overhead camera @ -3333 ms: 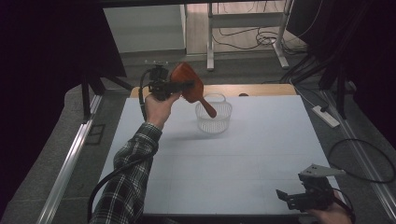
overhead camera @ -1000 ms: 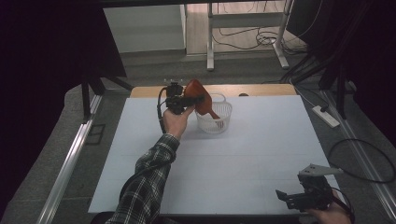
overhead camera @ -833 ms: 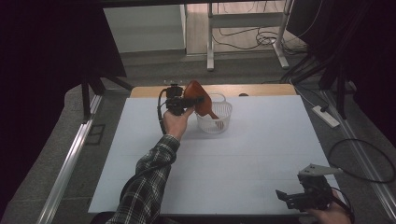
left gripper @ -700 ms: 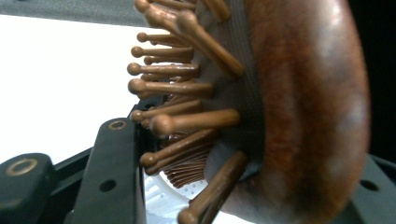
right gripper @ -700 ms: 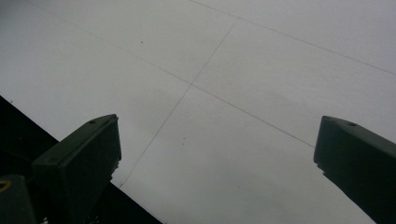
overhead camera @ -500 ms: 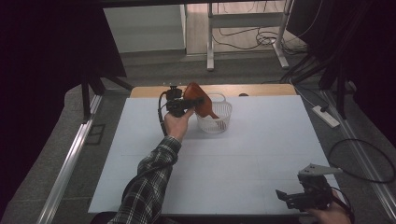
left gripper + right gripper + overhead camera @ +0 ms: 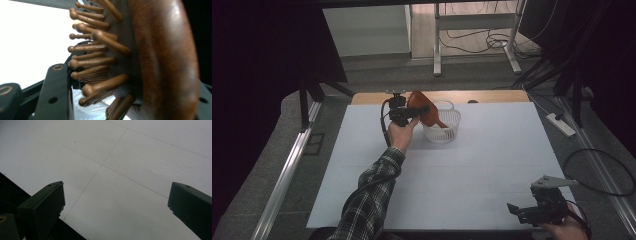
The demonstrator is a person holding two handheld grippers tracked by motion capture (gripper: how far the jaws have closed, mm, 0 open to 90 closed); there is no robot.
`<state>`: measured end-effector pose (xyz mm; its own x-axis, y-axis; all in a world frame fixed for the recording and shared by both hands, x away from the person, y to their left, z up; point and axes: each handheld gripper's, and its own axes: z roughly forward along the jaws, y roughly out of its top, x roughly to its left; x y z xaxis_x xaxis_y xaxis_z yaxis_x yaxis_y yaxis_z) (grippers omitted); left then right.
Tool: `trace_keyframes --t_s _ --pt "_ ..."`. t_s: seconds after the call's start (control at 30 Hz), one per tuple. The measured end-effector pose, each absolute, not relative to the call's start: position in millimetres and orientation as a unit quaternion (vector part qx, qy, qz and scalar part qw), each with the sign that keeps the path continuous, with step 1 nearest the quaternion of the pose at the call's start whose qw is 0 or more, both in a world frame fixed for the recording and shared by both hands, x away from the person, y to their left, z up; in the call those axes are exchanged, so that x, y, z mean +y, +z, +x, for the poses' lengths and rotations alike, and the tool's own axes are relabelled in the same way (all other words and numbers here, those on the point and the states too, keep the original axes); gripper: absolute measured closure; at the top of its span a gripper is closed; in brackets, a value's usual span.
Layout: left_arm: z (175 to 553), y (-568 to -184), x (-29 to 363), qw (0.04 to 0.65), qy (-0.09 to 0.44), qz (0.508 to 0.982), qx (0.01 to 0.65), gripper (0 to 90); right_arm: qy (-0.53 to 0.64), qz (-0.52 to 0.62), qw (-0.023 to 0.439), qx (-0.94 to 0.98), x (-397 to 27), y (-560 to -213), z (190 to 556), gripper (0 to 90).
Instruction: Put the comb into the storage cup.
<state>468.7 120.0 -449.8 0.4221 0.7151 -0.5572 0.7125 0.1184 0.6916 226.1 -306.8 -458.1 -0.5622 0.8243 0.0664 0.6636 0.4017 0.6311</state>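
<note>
A brown wooden hairbrush (image 7: 424, 107) is held tilted over a white slatted basket (image 7: 447, 131) at the far middle of the white table (image 7: 362, 165), its handle end dipping inside the basket. My left gripper (image 7: 418, 112) is shut on the brush head. In the left gripper view the brush (image 7: 160, 62) and its wooden bristles (image 7: 92, 50) sit between the black jaws, with the white basket (image 7: 82, 110) below. My right gripper (image 7: 519, 211) rests at the table's near right corner, open, with bare tabletop (image 7: 125, 170) between its jaws in the right gripper view.
A plaid-sleeved forearm (image 7: 372, 195) reaches across the table's left half. A power strip (image 7: 561, 124) and cables (image 7: 602, 170) lie on the floor at the right. Metal rails (image 7: 287, 170) run along the left. A wooden edge (image 7: 492, 95) borders the table's far side.
The left gripper has carried the hairbrush rightward to the basket and lowered it slightly, so the handle end now sits inside. The right gripper has stayed still.
</note>
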Motion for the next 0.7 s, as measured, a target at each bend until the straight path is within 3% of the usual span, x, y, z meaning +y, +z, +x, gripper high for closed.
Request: trace_keyframes --t_s 0.7 --pt "470.4 -451.3 120.6 0.504 0.011 0.674 0.54 39.2 0.309 0.448 0.13 0.828 -306.3 -458.2 226.1 1.1"
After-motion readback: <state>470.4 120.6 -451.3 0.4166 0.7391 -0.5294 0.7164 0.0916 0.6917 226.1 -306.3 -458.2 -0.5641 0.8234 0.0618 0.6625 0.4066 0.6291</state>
